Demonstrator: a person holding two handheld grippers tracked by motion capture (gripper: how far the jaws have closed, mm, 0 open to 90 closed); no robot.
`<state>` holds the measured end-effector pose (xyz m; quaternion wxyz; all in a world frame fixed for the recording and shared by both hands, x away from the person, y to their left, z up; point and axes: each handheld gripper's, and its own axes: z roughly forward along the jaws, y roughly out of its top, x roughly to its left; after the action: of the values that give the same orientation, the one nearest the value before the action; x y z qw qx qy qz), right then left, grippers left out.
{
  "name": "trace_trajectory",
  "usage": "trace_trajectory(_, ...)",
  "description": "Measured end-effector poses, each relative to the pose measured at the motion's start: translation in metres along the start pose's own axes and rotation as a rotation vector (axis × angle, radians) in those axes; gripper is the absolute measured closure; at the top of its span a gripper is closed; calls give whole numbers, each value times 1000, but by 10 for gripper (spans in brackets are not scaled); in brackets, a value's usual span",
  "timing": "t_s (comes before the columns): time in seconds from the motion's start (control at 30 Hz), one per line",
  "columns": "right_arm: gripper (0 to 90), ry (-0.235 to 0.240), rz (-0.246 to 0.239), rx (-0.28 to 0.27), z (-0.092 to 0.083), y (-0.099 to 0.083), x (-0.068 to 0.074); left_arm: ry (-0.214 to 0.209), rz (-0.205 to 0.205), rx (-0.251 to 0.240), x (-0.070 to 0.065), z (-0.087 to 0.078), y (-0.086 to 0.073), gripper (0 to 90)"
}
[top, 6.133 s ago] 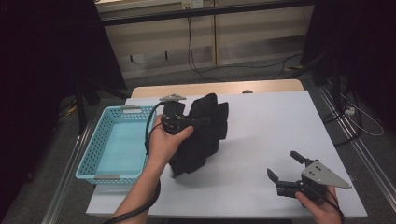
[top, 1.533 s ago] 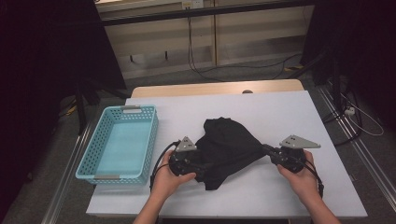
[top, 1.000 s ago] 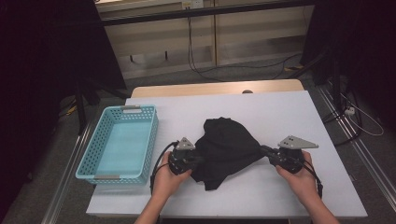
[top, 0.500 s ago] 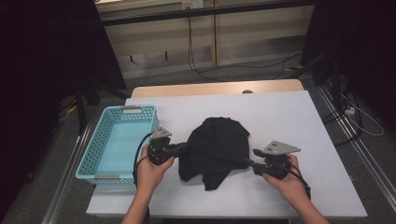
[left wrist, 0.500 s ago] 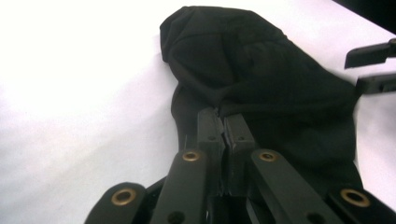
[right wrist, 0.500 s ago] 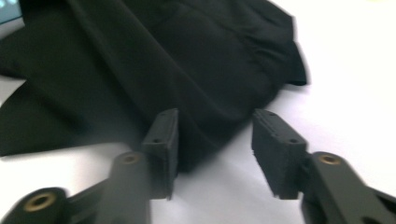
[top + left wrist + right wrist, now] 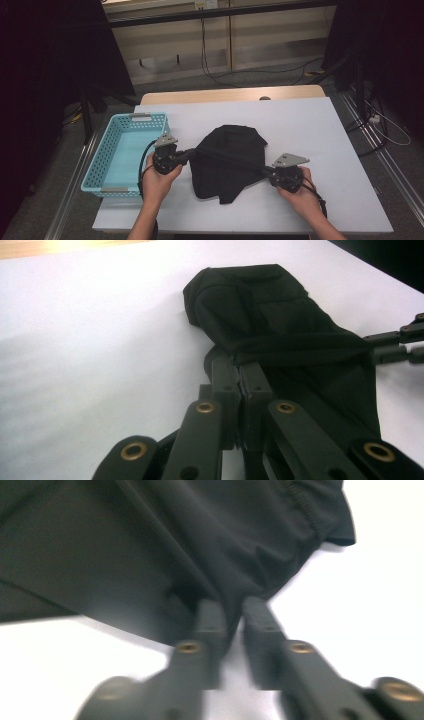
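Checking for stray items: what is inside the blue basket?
The blue basket shows a bare pale floor, with nothing lying in it. The near wall hides a strip of the floor behind it.

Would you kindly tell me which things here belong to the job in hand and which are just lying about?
In the job:
- crumpled black fabric garment
- left gripper, shut on it
- right gripper, shut on it

Lying about:
- light blue perforated plastic basket
- white table

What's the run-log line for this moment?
left gripper: shut on black garment edge | right gripper: jaws just closing, fabric between | garment: stretched between both over white table | blue basket: left, empty
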<state>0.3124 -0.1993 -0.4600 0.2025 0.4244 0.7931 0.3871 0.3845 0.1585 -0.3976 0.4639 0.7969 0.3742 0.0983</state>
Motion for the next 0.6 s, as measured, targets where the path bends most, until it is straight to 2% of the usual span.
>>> trace_trajectory(0.07, 870, -13, 13, -54, -9, 4, -5, -3, 3, -9, -1, -1, 1, 879)
trace_trajectory(0.17, 874, -76, 3, -119, -29, 14, -12, -20, 12, -19, -5, 0, 3, 880)
trace_trajectory(0.27, 871, -186, -43, -139, -49, 23, -18, -40, 26, -17, -13, 4, 5, 881)
trace_trajectory(0.33, 863, -233, -46, -150, -56, 26, -21, -44, 36, -9, -16, 7, 6, 881)
trace_trajectory(0.37, 850, -239, -48, -152, -56, 25, -23, -36, 42, -6, -17, 8, 6, 882)
trace_trajectory(0.4, 841, -215, -35, -156, -54, 23, -24, -27, 51, -2, -15, 8, 6, 881)
trace_trajectory(0.43, 841, -190, -17, -145, -51, 19, -25, -26, 35, 1, -13, 8, 5, 881)
trace_trajectory(0.5, 842, -146, 8, -110, -43, 12, -27, -10, 30, -2, -9, 7, 4, 881)
trace_trajectory(0.57, 813, -131, 28, -86, -38, 7, -30, 1, 19, -16, -5, 3, 4, 881)
trace_trajectory(0.6, 788, -115, 43, -92, -36, 6, -32, 6, 15, -22, -3, 1, 5, 881)
